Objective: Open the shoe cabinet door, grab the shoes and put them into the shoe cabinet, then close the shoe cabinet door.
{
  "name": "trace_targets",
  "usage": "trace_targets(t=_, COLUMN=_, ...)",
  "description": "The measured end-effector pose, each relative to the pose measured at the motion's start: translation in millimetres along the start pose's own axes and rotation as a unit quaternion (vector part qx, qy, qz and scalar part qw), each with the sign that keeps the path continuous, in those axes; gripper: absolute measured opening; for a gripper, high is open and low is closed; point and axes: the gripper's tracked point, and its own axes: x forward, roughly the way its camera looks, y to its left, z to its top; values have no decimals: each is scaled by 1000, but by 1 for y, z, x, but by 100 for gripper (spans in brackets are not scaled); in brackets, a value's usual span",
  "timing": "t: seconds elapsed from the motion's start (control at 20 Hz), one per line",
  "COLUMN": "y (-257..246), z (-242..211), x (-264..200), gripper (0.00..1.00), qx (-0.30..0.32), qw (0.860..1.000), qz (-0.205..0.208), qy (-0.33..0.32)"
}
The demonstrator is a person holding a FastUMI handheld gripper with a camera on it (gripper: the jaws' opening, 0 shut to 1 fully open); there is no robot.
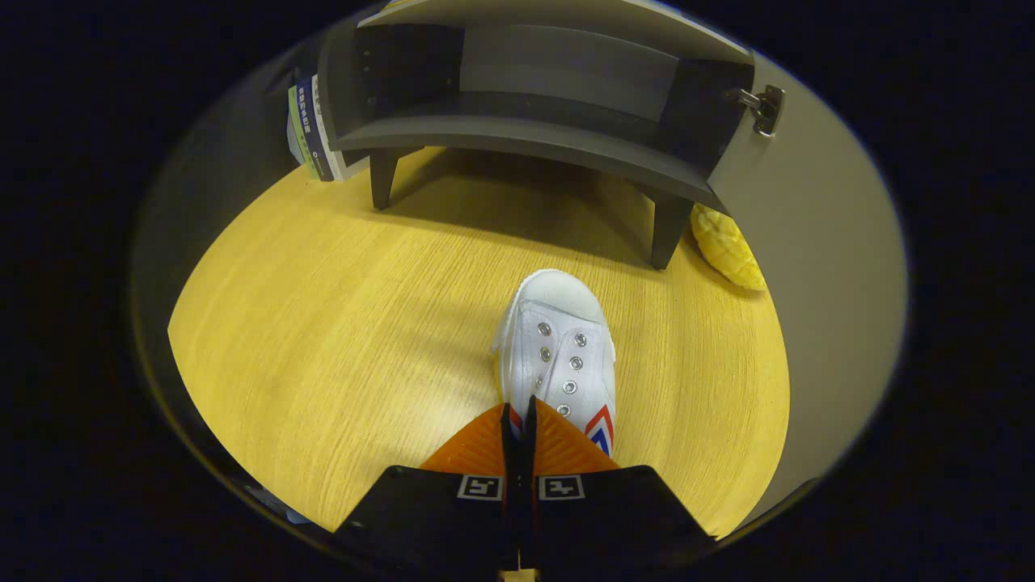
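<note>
A white canvas shoe (pixel 558 347) with metal eyelets and a red and blue chevron on its side points toward the cabinet, its heel end at my fingers. My gripper (pixel 518 408) has its orange fingers (pixel 481 444) pressed together on the shoe's rear edge, which they hide. Beyond the shoe stands the dark grey shoe cabinet (pixel 517 141) on short legs. Its door (pixel 808 242) is swung open to the right, with a metal hinge (pixel 762 105) showing. The inside of the cabinet (pixel 566 73) looks bare.
The cabinet and shoe are over a yellow wooden table top (pixel 340 323). A few books (pixel 311 129) lean beside the cabinet's left wall. A yellow textured object (pixel 728 246) lies by the right front leg (pixel 667 234), against the open door.
</note>
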Motion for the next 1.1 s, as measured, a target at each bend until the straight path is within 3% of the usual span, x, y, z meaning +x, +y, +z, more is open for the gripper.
trace_targets(t=0.4, y=1, z=54, x=-90, gripper=2, qx=19, qw=995, qz=1, qy=-97)
trace_targets(t=0.75, y=10, z=98, x=-206, gripper=2, qx=44, qw=982, qz=5, qy=-183)
trace_targets(t=1.1, y=-1, z=152, x=-288, gripper=2, qx=52, qw=963, qz=-16, qy=-265)
